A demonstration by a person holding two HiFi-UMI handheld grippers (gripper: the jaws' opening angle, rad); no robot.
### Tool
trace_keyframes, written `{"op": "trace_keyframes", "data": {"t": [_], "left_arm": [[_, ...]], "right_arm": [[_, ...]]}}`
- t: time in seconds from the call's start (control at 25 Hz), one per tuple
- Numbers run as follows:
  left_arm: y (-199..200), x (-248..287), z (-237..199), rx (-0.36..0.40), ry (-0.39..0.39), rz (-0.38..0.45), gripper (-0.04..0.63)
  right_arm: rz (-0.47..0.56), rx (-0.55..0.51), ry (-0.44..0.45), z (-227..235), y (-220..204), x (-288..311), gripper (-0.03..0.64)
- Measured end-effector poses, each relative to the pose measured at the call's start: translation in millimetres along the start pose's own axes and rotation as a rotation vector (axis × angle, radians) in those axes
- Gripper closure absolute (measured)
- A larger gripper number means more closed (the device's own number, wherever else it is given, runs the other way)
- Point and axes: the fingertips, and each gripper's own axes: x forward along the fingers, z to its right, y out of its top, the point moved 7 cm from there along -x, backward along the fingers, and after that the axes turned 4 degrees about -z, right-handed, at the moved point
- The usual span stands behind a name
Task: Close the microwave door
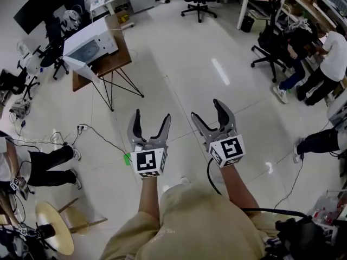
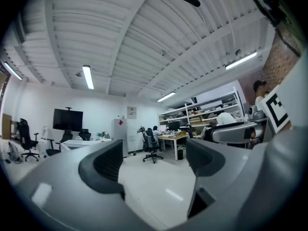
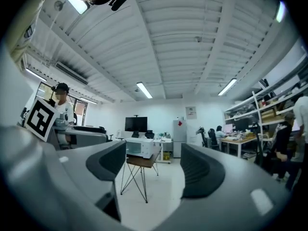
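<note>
This looks like the approach: the microwave (image 1: 89,43), its door (image 1: 81,65) hanging open, sits on a table (image 1: 111,63) well ahead, and the left hand-held gripper (image 1: 151,116) and right hand-held gripper (image 1: 206,108) are both wide and empty, so the next move is probably walking up to push the door.

Each gripper has two curved grey fingers (image 1: 134,128), lined on their inner faces with dark ribbed pads (image 2: 108,163). Directly behind the fingers of the left gripper (image 1: 151,115) sits a white cube (image 1: 149,162) printed with black square markers. The right gripper (image 1: 206,108) carries a second cube (image 1: 227,149) of the same kind. A black cable (image 1: 209,179) loops away from behind the right gripper's fingers. The person wears a khaki top (image 1: 200,223) that leaves the forearms uncovered.
</note>
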Motion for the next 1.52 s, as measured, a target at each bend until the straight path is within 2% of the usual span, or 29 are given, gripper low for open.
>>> {"op": "trace_keyframes", "data": {"t": [0.12,0.28,0.48,0.68,1.0,1.12,1.28,1.52], "left_arm": [[-16.2,-23.0,-62.4,-0.026,0.092,-0.006,0.189],[-44.7,-40.6,-122.8,-0.055,0.199,0.003,0.189],[-73.5,-37.5,-179.6,-0.061,0.284,-0.006,0.189],[-69.5,-0.1,-224.0,-0.057,0.347,-0.012,0.189],[-58.0,89.7,-279.7,-0.019,0.357,-0.027,0.190],[-72.8,115.9,-301.1,0.009,0.369,-0.045,0.190],[-98.7,138.6,-338.6,-0.006,0.382,-0.080,0.192],[-134.9,170.2,-391.5,-0.021,0.389,-0.062,0.195]], "right_arm": [[-0.015,0.000,0.096,-44.3,-10.7,54.5,0.272],[-0.044,-0.002,0.194,-81.7,-29.4,110.7,0.273],[-0.043,0.025,0.270,-102.8,-58.1,179.0,0.273],[-0.020,0.055,0.380,-101.7,-61.0,255.8,0.275],[0.029,0.090,0.489,-82.9,-56.0,371.6,0.276],[0.012,0.113,0.515,-78.0,-75.7,412.3,0.276],[-0.016,0.123,0.543,-83.1,-97.2,459.4,0.276],[-0.024,0.118,0.568,-92.1,-135.0,515.8,0.278]]}}
